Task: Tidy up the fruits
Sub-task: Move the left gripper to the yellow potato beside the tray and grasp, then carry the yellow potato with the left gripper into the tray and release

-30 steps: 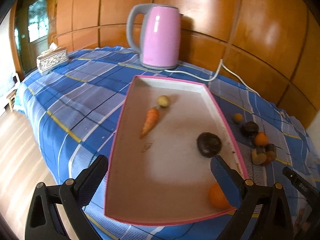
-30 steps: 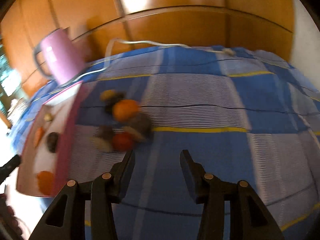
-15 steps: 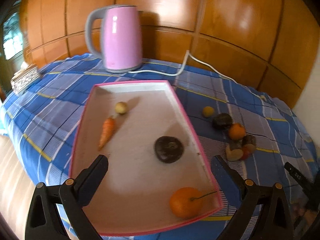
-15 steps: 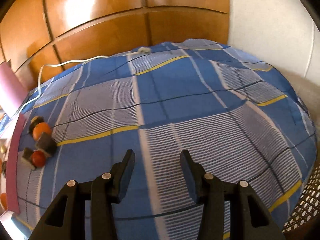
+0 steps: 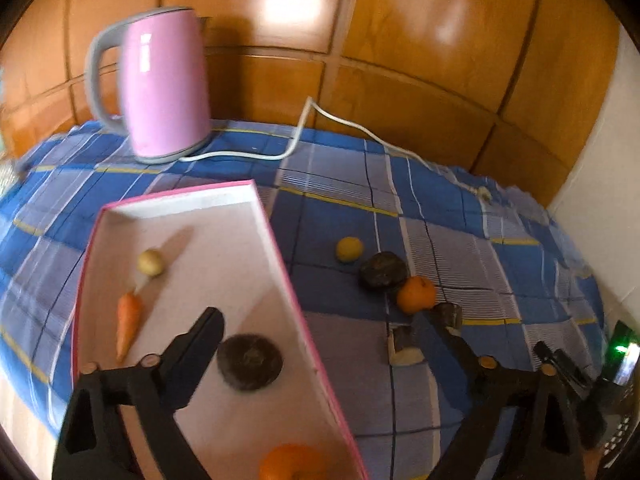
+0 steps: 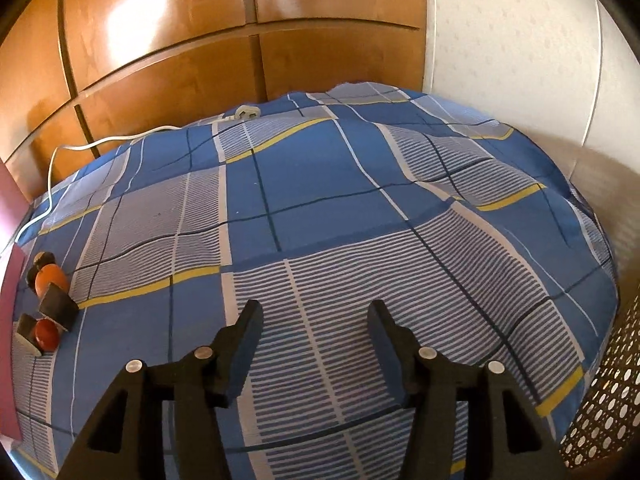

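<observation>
The loose fruits (image 5: 404,292) lay on the bed just right of the pink tray (image 5: 280,256), nearer the left gripper (image 5: 328,328), whose empty open fingers had just narrowed slightly.

You see glossy wood panelling (image 5: 400,20) behind a woven checked cloth (image 6: 320,208), a smooth, satin-sheened pink kettle (image 5: 164,84), a matt tray (image 5: 224,232), and matt black tools (image 6: 312,332).
</observation>
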Demonstrator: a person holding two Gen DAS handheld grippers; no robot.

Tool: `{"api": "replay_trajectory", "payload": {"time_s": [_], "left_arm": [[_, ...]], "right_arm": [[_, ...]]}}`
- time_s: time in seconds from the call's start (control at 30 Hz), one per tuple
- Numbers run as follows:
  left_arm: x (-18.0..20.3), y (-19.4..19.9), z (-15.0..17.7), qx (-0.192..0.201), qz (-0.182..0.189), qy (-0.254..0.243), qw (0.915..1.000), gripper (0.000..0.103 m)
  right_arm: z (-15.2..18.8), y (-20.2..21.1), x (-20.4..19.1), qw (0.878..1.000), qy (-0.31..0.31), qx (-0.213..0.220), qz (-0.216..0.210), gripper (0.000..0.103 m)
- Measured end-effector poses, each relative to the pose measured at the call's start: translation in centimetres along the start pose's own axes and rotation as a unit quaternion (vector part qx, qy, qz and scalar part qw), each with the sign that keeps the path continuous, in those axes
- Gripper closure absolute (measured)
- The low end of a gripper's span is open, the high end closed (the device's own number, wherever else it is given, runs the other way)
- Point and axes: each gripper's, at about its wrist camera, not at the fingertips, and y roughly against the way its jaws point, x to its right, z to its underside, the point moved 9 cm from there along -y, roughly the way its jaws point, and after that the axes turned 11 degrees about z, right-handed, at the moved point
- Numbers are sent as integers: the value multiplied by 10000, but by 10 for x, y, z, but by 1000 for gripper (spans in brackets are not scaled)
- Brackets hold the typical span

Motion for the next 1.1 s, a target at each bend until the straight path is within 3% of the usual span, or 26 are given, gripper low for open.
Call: {"api": "replay_trajectory", "payload": {"time_s": [0.3, 0.43, 0.8, 0.9, 1.1], "left_arm": [[10, -62, -22, -721, 356, 105, 9967, 51], [11, -83, -34, -848, 436, 176, 9953, 61], [-3, -143, -39, -1392, 188, 296, 9896, 64], [-3, -146, -37, -1399, 274, 332, 9892, 75], [0, -133, -34, -1163, 386, 230, 9922, 76]], "right_arm": [[0, -2, -3, 9998, 188, 119, 4, 43], [0, -2, -5, 9997, 204, 125, -38, 40], [1, -3, -6, 9996, 219, 134, -78, 40], [1, -3, -6, 9996, 219, 127, -93, 39], [1, -3, -8, 9996, 218, 141, -98, 37]]}}
